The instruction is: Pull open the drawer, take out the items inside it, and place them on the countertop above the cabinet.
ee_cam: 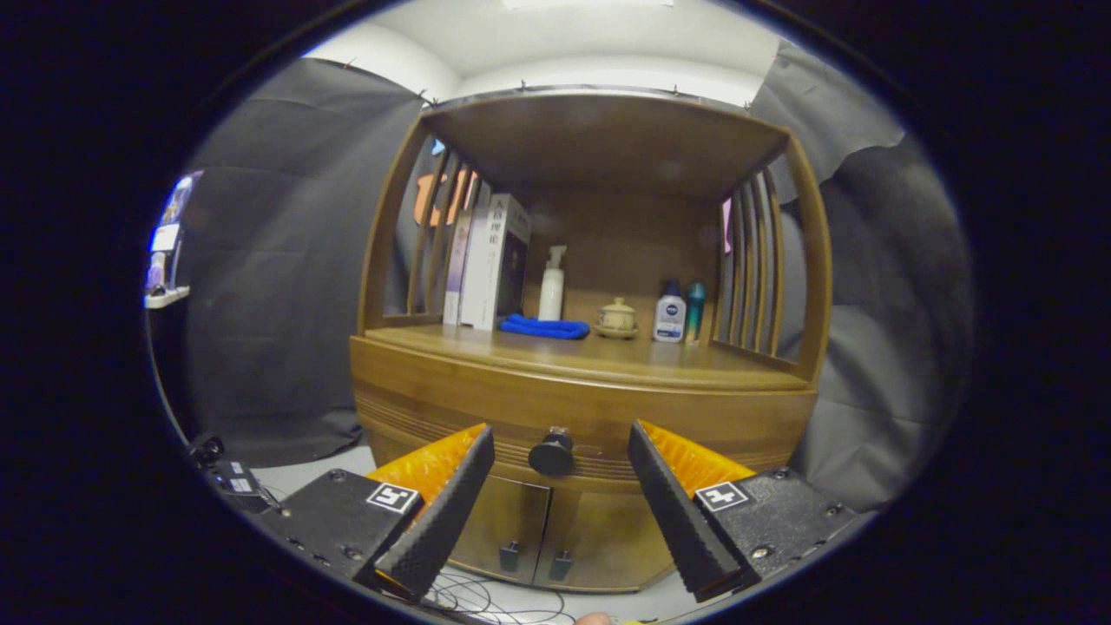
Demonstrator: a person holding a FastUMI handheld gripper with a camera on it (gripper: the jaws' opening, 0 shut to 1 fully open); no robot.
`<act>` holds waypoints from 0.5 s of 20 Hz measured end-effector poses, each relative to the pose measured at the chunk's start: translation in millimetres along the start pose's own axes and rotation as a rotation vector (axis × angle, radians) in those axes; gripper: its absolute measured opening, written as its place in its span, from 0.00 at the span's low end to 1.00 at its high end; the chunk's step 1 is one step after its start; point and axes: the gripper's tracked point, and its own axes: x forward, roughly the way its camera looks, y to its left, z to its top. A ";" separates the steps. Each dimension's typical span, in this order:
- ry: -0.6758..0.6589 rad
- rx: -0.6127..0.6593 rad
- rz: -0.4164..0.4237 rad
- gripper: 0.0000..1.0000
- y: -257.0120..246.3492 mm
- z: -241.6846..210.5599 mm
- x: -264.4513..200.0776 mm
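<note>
A wooden cabinet stands ahead with its drawer (451,408) closed. The drawer's round dark knob (551,452) sits in the middle of the drawer front. My gripper (561,437) is open, its two fingers spread to either side of the knob and short of it, touching nothing. The countertop (608,358) above the drawer is a wooden shelf under a canopy. What lies inside the drawer is hidden.
On the countertop stand books (486,260), a white pump bottle (552,285), a blue folded cloth (544,327), a small lidded cup (617,317) and two small bottles (680,312). Two lower cabinet doors (547,534) are closed. Cables (486,599) lie on the floor.
</note>
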 end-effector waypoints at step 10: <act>0.110 0.048 -0.049 0.97 6.3 -40.5 67.6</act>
